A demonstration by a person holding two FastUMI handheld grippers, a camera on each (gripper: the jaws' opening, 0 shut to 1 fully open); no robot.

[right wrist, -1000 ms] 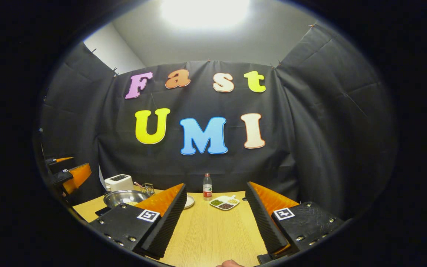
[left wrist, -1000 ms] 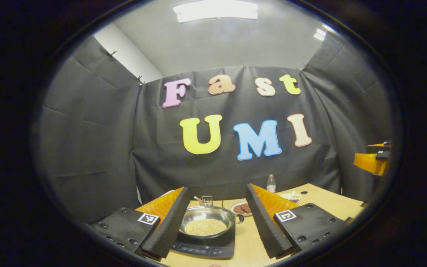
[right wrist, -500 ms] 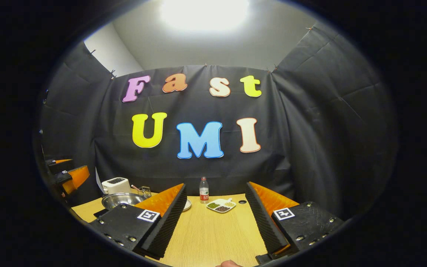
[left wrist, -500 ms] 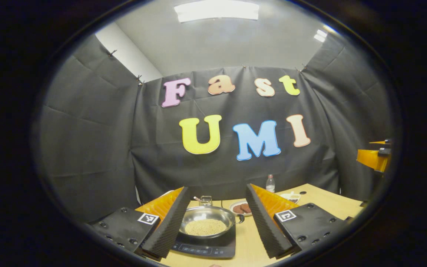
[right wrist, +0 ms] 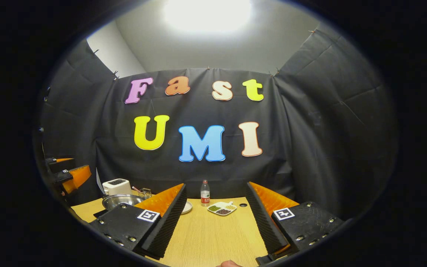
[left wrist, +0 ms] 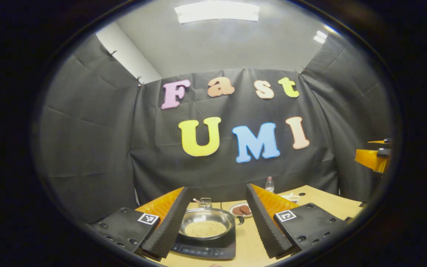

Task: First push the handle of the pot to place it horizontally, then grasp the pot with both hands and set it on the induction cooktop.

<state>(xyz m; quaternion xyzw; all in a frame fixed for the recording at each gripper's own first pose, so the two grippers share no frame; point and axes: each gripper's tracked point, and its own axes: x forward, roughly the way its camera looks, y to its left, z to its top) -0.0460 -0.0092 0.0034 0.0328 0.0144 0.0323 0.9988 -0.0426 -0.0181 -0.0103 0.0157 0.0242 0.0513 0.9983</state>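
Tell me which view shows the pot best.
Left gripper view: the pot sits centred between the left gripper fingers, on the cooktop, contents visible. Right gripper view catches just its rim at far left, partly behind a finger.

Around me hangs a creased black cloth wall [right wrist: 310,122], pinned under a plain grey ceiling [left wrist: 217,48] with one bright rectangular lamp [left wrist: 216,11]. Before me stands a light wooden table [right wrist: 213,233].
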